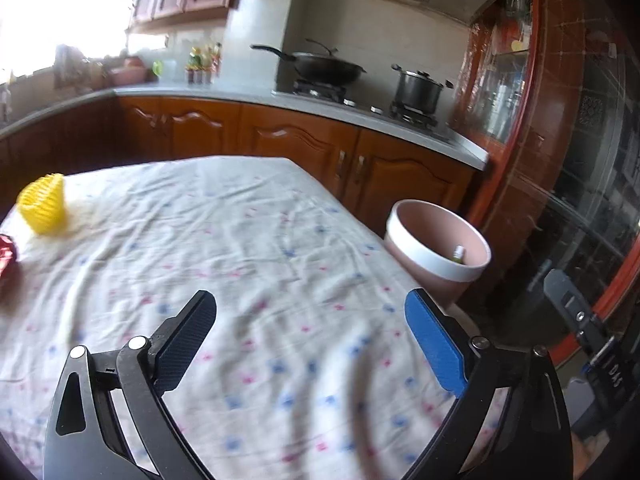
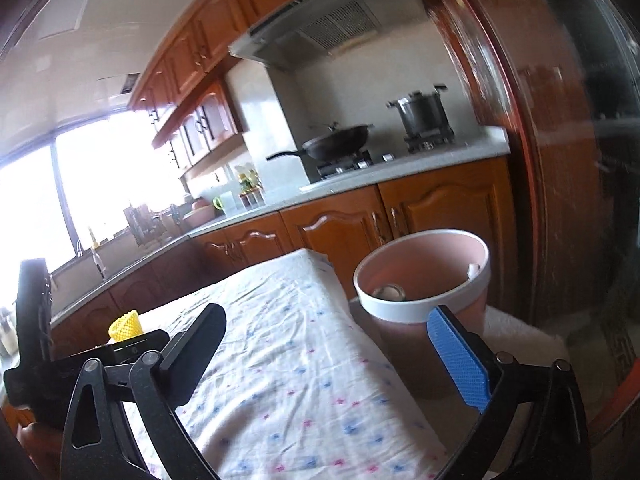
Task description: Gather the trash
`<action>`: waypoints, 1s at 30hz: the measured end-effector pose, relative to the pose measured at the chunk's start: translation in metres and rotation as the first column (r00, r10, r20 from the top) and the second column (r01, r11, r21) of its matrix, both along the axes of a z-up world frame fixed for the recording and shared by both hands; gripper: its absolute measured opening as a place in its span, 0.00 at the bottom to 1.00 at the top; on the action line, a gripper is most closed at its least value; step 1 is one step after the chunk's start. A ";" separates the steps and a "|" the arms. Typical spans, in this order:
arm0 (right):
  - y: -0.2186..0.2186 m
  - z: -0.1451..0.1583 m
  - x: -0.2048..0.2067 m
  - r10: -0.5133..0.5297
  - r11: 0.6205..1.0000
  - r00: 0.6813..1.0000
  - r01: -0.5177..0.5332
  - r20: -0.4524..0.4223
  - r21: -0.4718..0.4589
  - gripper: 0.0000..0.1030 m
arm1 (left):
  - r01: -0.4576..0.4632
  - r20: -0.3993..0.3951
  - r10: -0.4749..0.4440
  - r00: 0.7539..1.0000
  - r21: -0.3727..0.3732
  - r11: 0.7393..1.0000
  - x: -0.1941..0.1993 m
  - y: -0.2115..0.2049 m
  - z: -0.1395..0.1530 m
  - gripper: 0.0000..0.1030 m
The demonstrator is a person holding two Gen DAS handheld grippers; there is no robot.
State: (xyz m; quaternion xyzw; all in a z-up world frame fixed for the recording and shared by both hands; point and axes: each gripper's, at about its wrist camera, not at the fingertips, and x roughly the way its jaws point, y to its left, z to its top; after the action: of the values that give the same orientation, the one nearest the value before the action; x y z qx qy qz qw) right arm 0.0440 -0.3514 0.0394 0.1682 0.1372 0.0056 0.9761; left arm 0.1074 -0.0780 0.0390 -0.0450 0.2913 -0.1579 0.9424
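A pink bin (image 1: 436, 276) with a white rim stands on the floor off the table's right edge; a small bottle (image 1: 458, 254) lies inside it. In the right wrist view the bin (image 2: 420, 312) is close ahead, with pale scraps (image 2: 390, 292) in it. On the floral tablecloth (image 1: 240, 240) a yellow ribbed cup (image 1: 44, 208) stands at the far left, and a red crumpled wrapper (image 1: 7, 256) shows at the left edge. My left gripper (image 1: 310, 300) is open over the cloth, holding nothing. My right gripper (image 2: 326, 314) is open and empty, its blue finger in front of the bin's rim.
A wooden cabinet run with a grey counter (image 1: 280, 100) lies behind the table, bearing a wok (image 1: 320, 66) and a steel pot (image 1: 418, 90) on the stove. A red-framed glass door (image 1: 580, 160) closes off the right side. The yellow cup (image 2: 125, 325) shows past the other gripper's body (image 2: 36, 320).
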 end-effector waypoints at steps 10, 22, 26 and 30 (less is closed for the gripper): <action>0.031 0.018 0.004 0.055 0.995 0.998 -0.052 0.043 -0.080 1.00 | -0.091 0.106 0.087 0.990 0.027 0.996 -0.027 0.020 0.005 1.00; 0.053 -0.020 0.000 0.056 0.991 0.998 -0.056 -0.002 -0.123 1.00 | -0.126 0.097 0.119 0.988 0.072 0.989 -0.040 0.021 -0.019 1.00; 0.059 -0.022 -0.005 0.054 0.987 0.999 -0.053 0.004 -0.153 1.00 | -0.133 0.094 0.127 0.987 0.064 0.989 -0.041 0.023 -0.019 1.00; 0.064 -0.022 -0.007 0.054 0.981 0.998 -0.050 0.014 -0.189 1.00 | -0.140 0.092 0.134 0.987 0.068 0.988 -0.042 0.025 -0.021 1.00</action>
State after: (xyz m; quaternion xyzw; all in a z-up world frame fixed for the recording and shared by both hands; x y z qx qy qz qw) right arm 0.0365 -0.2869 0.0173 0.0710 0.1324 0.0196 0.9885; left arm 0.0656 -0.0526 0.0180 -0.0229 0.2517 -0.0834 0.9639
